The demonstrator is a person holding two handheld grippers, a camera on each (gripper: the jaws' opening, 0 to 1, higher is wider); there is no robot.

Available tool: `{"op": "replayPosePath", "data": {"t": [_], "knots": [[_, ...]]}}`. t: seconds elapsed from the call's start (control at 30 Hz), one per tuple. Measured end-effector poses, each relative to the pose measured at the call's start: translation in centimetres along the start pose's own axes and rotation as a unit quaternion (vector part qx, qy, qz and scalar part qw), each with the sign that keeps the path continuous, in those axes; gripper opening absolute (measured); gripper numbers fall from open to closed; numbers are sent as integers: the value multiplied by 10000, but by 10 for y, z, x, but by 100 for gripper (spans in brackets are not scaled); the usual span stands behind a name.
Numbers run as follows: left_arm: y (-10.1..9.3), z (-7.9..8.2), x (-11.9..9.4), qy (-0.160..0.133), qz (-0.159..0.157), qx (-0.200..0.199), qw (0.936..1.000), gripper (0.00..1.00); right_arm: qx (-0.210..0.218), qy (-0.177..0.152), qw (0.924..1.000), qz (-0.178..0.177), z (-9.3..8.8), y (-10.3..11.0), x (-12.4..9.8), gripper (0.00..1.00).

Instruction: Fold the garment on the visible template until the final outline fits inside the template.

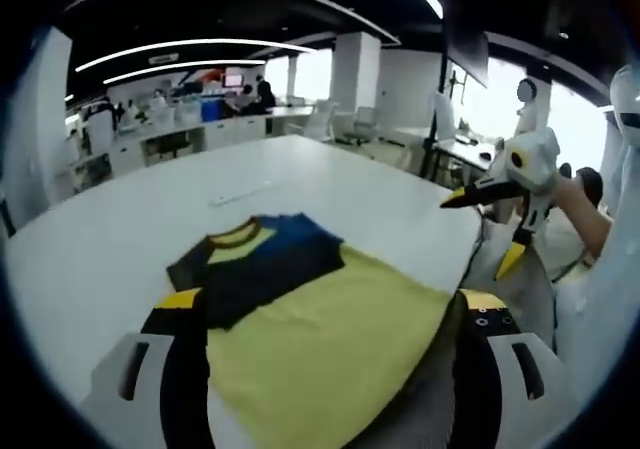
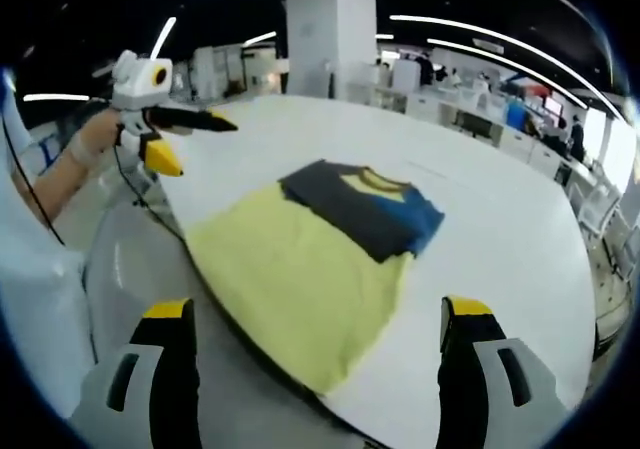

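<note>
The left gripper view catches a pale strip (image 1: 240, 193) at 12 o'clock beyond the shirt (image 1: 300, 319). The folded yellow-and-navy shirt lies on the white table (image 2: 500, 209), near its edge. Both the left gripper (image 1: 330, 314) and the right gripper (image 2: 318, 319) hang wide apart, empty.

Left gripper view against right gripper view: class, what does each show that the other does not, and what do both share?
Left gripper view: the right hand-held gripper, open, and a flat white object beyond the shirt. Right gripper view: the left hand-held gripper, open, and a white pillar. Both: the yellow and navy shirt on the white table.
</note>
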State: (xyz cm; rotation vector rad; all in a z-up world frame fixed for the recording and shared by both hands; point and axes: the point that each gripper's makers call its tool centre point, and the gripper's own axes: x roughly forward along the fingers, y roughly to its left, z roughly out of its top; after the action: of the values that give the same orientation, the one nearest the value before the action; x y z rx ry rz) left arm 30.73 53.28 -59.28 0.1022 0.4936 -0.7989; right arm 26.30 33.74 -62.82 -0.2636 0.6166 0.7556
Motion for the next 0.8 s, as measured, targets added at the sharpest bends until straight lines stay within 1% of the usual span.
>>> {"op": "replayPosePath", "data": {"t": [0.13,0.27,0.33,0.4,0.53,0.63,0.73,0.8], "knots": [[3,-9,-4,100,90,-67,9999,99,25,0,10000,1,-1,0,0,100],[5,-15,-7,74,138,-136,9998,99,62,44,10000,-45,-5,-2,0,100],[6,-16,-8,22,153,-208,9997,99,93,55,9999,-55,-7,-2,-1,100],[4,-16,-9,-18,94,-247,9996,99,139,50,9999,-63,-8,-2,-1,100],[8,-19,-12,-7,178,-303,9994,99,158,111,9998,-75,-13,-2,1,100],[13,-24,-15,6,261,-390,9989,99,167,137,9997,-73,-14,-2,2,100],[17,-33,-19,112,368,-436,9983,99,188,150,9997,-69,-16,-2,3,100],[19,-37,-22,134,412,-480,9979,99,195,157,9997,-78,-16,-2,3,100]]}}
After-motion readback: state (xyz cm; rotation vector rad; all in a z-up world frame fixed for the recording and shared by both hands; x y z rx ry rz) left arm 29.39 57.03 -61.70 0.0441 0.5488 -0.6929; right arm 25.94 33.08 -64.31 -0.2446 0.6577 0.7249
